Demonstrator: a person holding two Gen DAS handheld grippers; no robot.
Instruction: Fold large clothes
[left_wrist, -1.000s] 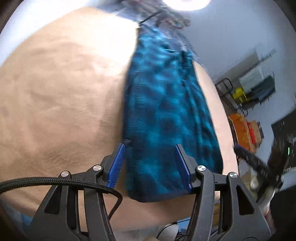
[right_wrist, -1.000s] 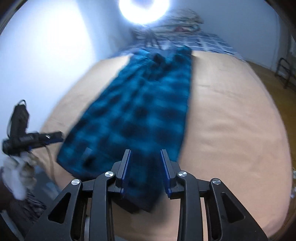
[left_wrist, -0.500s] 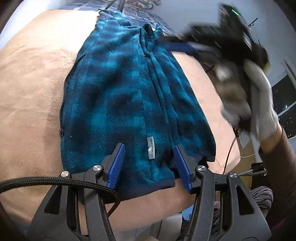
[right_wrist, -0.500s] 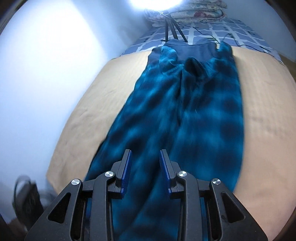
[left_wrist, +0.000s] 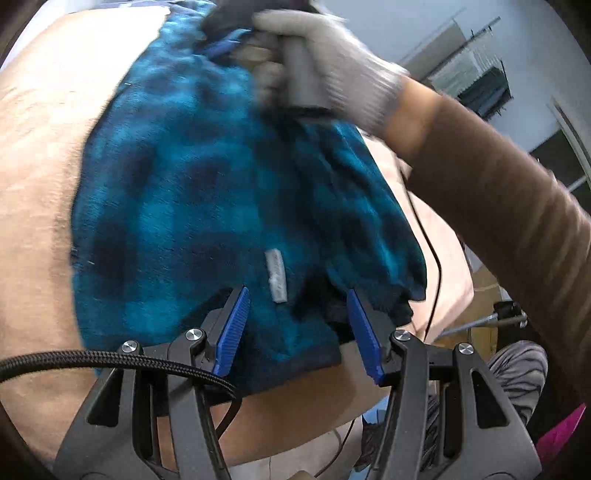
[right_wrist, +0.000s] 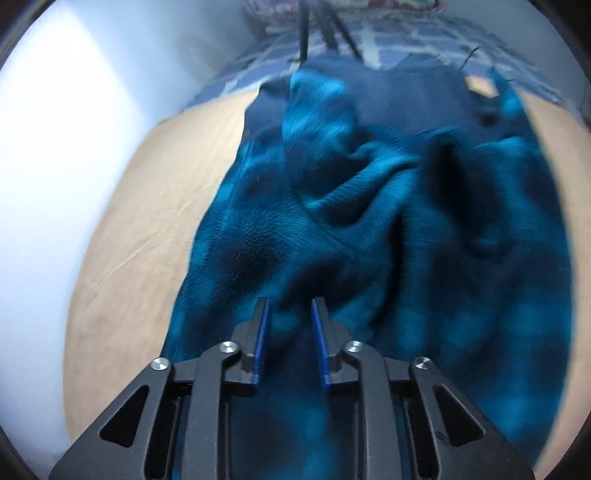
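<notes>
Tan bed (left_wrist: 44, 177) under blue plaid fleece (left_wrist: 192, 192); left tool (left_wrist: 295, 325) wide, gloved hand (left_wrist: 332, 62) there only; right tool (right_wrist: 288, 317) narrowing on fleece.

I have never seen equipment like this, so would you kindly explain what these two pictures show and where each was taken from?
There is no robot: a person holds a two-finger gripper in each hand, each carrying a fisheye camera looking along its fingers. One picture comes from the left gripper, the other from the right gripper. A blue plaid fleece garment lies on a tan bed cover. The left jaws stand open over its hem. The gloved right hand reaches across, and the right jaws are closing with bunched fleece between them. Whether they grip yet is unclear.
</notes>
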